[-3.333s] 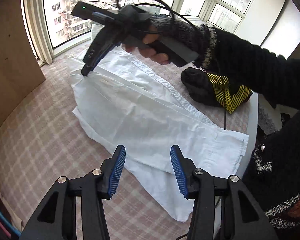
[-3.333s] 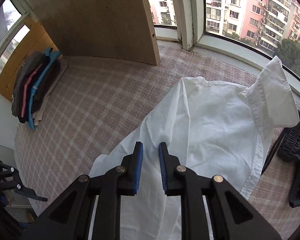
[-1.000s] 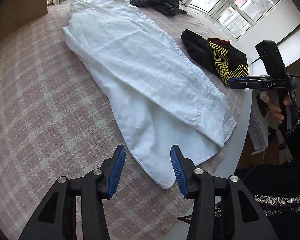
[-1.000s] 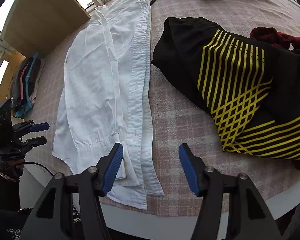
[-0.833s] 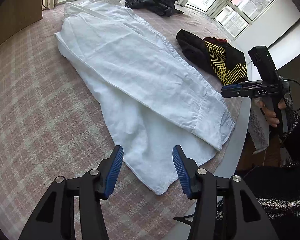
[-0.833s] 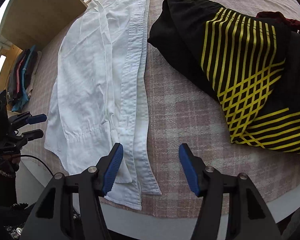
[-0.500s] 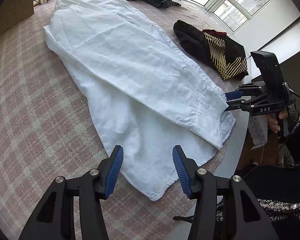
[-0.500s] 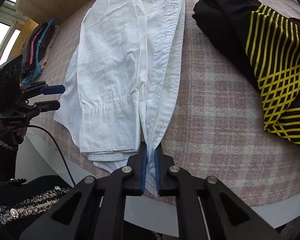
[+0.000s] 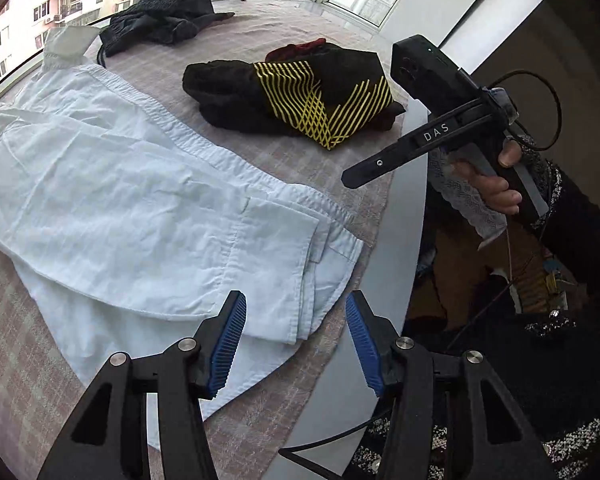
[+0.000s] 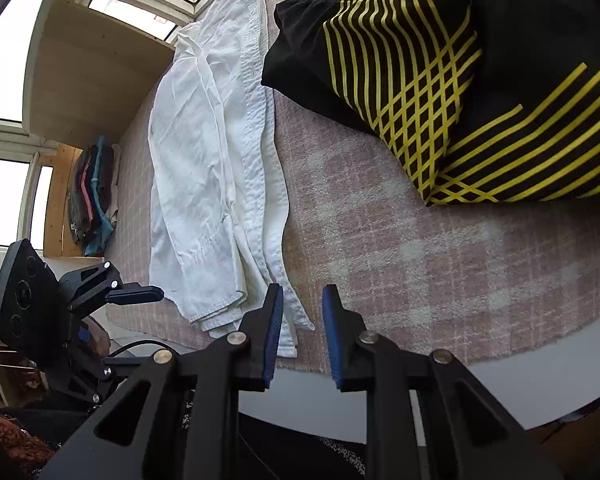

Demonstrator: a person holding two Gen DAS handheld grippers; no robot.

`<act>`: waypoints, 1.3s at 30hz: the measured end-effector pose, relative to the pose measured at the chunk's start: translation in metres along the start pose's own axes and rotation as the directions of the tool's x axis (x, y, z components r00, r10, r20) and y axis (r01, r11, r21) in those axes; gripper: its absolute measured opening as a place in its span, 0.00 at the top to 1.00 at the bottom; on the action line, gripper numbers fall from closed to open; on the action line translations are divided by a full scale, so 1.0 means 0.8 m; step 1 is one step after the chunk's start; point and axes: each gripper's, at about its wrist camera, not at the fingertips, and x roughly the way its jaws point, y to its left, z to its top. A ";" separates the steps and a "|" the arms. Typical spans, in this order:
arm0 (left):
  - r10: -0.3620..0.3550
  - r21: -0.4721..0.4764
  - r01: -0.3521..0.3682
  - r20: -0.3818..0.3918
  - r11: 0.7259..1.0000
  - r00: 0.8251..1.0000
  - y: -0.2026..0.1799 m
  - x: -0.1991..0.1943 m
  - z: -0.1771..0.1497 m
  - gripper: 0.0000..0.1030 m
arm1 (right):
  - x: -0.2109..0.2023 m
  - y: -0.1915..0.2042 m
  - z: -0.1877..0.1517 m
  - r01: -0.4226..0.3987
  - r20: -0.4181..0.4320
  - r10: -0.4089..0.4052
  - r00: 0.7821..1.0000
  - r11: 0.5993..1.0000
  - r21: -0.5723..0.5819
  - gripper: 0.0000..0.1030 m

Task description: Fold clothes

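Pink checked cloth (image 9: 28, 360) by the windows, white shirt (image 9: 120, 200) hem at 12 o'clock under my half-open, empty left gripper (image 9: 296, 344), right gripper (image 10: 300, 328) opening, nothing in it, black-and-yellow top (image 10: 460, 80) cut off at 2 o'clock

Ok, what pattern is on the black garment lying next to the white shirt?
Yellow stripes that cross into a lattice on the black garment; clearest in the right wrist view.

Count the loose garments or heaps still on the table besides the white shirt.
2: a black garment with yellow stripes right of the shirt, and a dark heap by the window; something red peeks behind the striped one.
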 end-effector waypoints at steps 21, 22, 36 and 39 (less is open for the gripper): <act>0.053 0.189 -0.022 -0.164 0.982 0.985 -0.064 0.067 0.039 0.50 | -0.009 -0.062 -0.034 -0.234 -0.021 0.234 0.972 0.972 0.004 0.96; 0.075 0.204 -0.041 -0.159 0.978 0.984 -0.073 0.077 0.039 0.50 | -0.010 -0.063 -0.034 -0.248 -0.021 0.248 0.968 0.969 0.015 0.97; 0.294 0.217 -0.276 -0.056 0.936 0.954 -0.072 0.096 0.034 0.90 | -0.028 -0.029 -0.030 0.012 0.037 -0.005 0.999 0.980 -0.199 0.75; 0.308 0.183 -0.296 -0.041 0.937 0.950 -0.062 0.083 0.036 0.90 | -0.016 -0.030 -0.021 0.025 0.025 -0.021 0.999 0.979 -0.200 0.74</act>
